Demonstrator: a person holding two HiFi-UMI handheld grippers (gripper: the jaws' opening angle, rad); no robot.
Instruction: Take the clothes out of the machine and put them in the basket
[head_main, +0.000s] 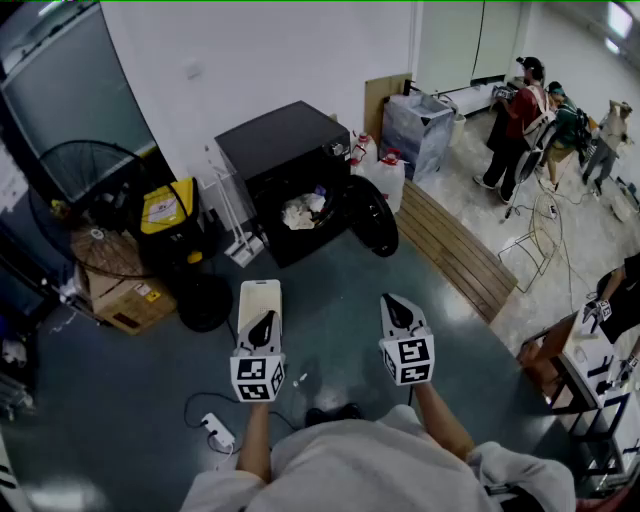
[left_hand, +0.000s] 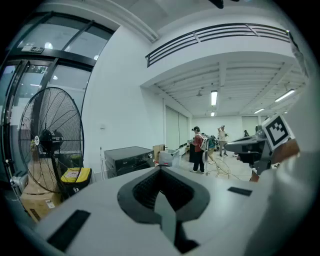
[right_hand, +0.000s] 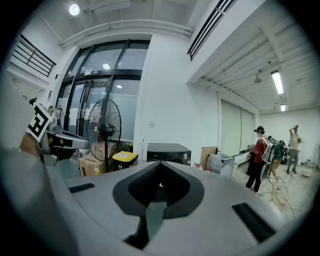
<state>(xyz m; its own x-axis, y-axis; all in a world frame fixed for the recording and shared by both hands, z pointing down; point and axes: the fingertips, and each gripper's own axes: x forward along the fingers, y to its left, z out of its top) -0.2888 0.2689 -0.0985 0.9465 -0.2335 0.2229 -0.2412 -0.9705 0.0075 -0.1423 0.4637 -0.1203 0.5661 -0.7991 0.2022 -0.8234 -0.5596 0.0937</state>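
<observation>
The clothes (head_main: 303, 211) in the machine (head_main: 280, 145) are a pale heap, too small to tell apart. The left claw (head_main: 264, 320) hides the near end of the basket (head_main: 259, 293). The picture's edge cuts off the person's body (head_main: 380, 470).

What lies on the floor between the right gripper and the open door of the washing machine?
Nothing: in the head view, only bare floor separates the right gripper from the door.

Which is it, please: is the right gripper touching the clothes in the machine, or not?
Apart. The head view shows bare floor between the right gripper and the clothes lying in the open machine.
</observation>
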